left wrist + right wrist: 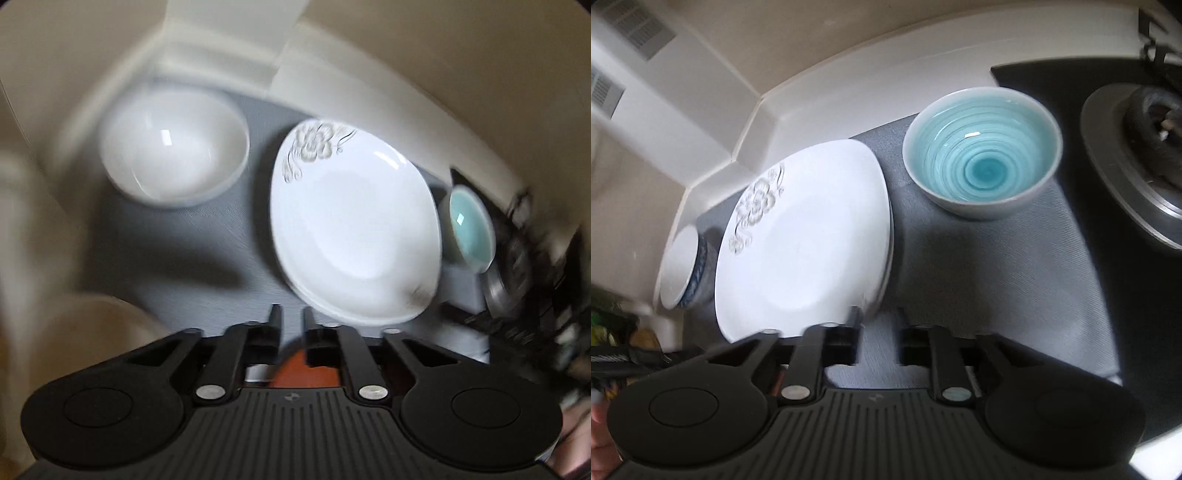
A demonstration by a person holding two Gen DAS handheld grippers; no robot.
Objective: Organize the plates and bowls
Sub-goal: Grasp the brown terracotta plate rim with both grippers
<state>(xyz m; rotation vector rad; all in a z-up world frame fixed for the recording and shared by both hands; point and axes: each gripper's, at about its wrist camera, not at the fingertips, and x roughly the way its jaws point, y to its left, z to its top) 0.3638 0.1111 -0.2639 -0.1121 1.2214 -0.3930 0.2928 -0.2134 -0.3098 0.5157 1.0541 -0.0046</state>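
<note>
Left gripper [291,321] jaws slightly apart, empty; glossy white ceramic bowl [173,147] ahead-left, white square floral-print plate [354,221] ahead-right on the grey mat [192,243]. Right gripper [879,325] jaws wider, empty; only its view shows the teal spiral-glazed bowl's [982,162] interior ahead-right and a gas burner [1145,147].

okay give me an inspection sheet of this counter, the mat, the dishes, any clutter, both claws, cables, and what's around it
Surface: grey mat on a pale counter.
Job's things: white bowl, floral plate and teal bowl stand apart in a row on the mat, all empty; the white bowl has a blue patterned outside.
Clutter: blurred dark and coloured items at the right-wrist view's lower left edge, unidentifiable.
Claws: left claw open, empty, near the plate's edge; right claw open, empty, over the mat beside the plate.
Cables: nothing seen.
Surroundings: gas burner right of the teal bowl; beige walls behind.
</note>
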